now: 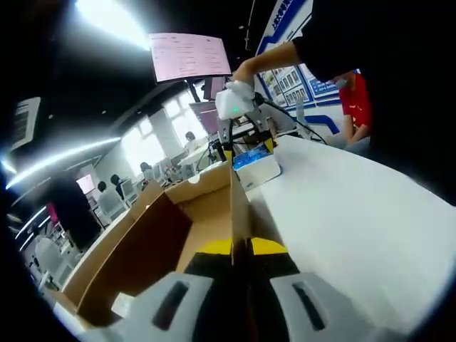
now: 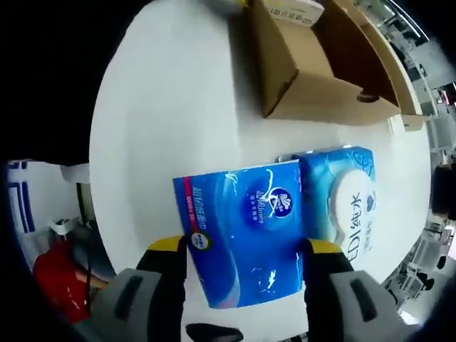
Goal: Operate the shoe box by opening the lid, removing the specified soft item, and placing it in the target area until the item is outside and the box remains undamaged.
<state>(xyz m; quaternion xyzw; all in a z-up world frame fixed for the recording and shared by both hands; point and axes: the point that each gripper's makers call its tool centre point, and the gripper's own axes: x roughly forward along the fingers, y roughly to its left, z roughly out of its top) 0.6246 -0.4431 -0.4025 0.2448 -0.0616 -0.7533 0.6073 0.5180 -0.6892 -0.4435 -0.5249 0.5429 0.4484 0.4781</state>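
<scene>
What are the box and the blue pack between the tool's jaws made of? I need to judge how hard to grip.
The box looks like plain brown corrugated cardboard, matte, with raw-cut edges. The blue pack seems a soft tissue pack in glossy plastic film: it shows highlights and wrinkles. The right tool straddles it.

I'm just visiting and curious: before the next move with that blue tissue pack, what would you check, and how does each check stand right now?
1. Blue pack between the right tongs: ok, a jaw on each side.
2. Pack outside the box: ok, it is over the white table.
3. Space beside the second pack: not ok for a free drop, the two packs overlap in the right gripper view.
4. Box held: ok, left tongs straddle its wall.
5. Box undamaged: cannot tell, only part shows.
</scene>
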